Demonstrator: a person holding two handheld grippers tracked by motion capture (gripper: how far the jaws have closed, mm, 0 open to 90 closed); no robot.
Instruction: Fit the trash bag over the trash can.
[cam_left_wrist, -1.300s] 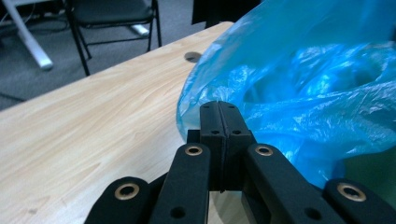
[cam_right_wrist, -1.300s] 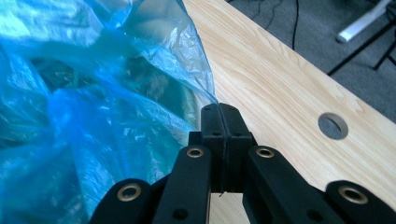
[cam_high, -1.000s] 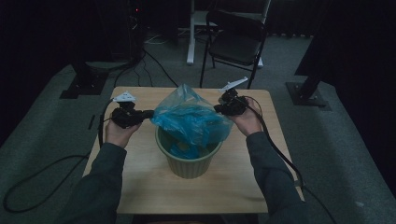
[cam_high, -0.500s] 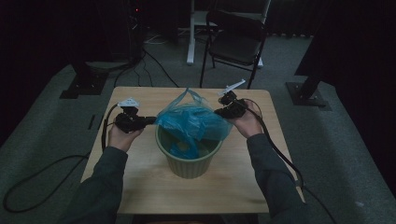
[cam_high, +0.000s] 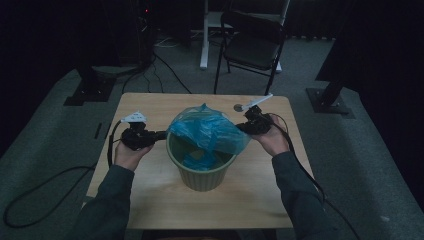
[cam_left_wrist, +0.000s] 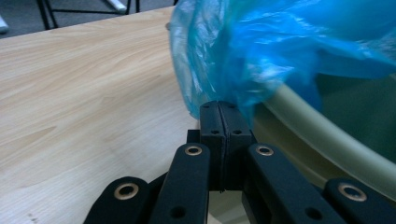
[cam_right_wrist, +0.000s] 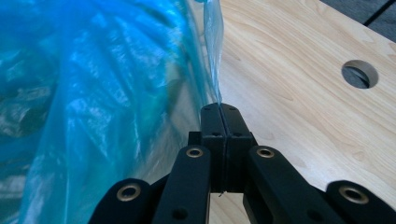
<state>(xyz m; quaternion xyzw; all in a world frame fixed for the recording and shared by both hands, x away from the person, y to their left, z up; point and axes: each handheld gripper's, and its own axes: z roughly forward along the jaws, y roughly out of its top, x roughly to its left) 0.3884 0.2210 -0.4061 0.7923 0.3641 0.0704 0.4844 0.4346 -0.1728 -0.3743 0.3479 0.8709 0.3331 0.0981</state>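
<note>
At the left of the high view, the left gripper (cam_high: 161, 135) sits at the rim of the pale green ribbed plastic bin (cam_high: 201, 175), which stands at the centre of the light wooden surface (cam_high: 150, 200). In the left gripper view its jaws are pressed together on a gathered fold of the thin translucent blue plastic bag (cam_left_wrist: 261, 51), just outside the bin rim (cam_left_wrist: 299, 121). This grip holds the left edge of the bag mouth low against the rim, probably so that the film can be drawn over it as a liner.

At frame centre, the bag (cam_high: 207, 132) billows above the bin mouth, crumpled and glossy, with part of it sagging inside the bin.

At the right, the right gripper (cam_high: 244, 127) mirrors the left. In the right gripper view its jaws are closed on a narrow taut edge of film (cam_right_wrist: 214, 70), with bare wood and a round cable hole (cam_right_wrist: 359, 73) at the upper right. The opposed grips appear intended to spread the opening.
</note>
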